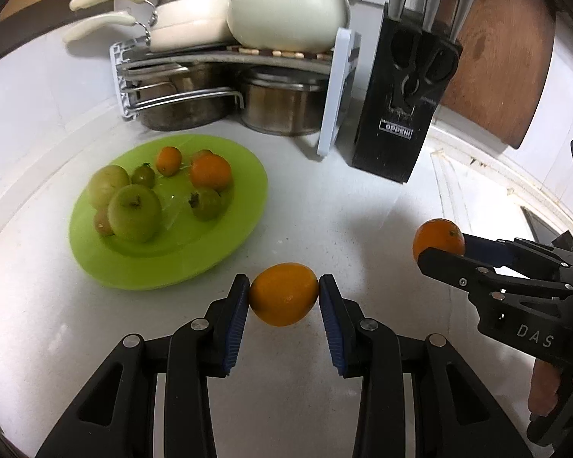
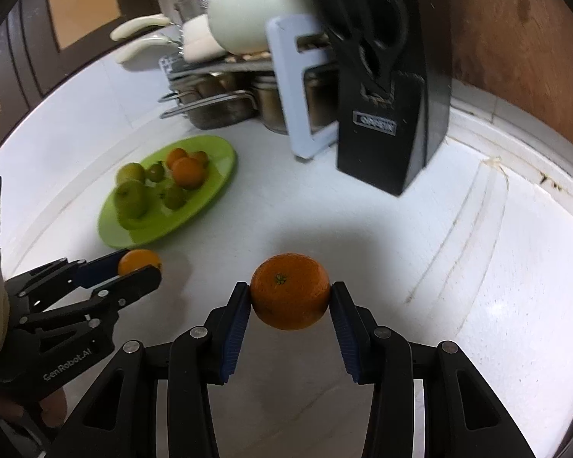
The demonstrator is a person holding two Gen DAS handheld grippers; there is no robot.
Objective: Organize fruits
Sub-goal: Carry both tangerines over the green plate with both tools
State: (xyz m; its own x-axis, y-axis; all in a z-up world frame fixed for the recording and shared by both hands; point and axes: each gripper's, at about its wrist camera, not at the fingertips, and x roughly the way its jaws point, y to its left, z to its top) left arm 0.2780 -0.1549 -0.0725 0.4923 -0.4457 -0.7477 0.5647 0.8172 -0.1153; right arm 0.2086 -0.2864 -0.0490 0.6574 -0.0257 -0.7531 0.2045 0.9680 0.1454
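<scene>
The smaller orange [image 1: 283, 294], smooth and slightly egg-shaped with its long axis running across from pad to pad, is clamped in the left gripper [image 1: 282, 297] above the white worktop [image 1: 324, 206], just in front of the near edge of the green plate [image 1: 172, 267]. The rounder orange [image 2: 290, 291], pitted and with its green stem end facing up toward the camera, is pinched in the right gripper [image 2: 290, 297] over the middle of the worktop. The plate holds green apples [image 1: 134, 213] and more oranges [image 1: 211, 171], and toward the back edge stand a pot rack [image 1: 225, 57] and a black knife block [image 1: 405, 95].
</scene>
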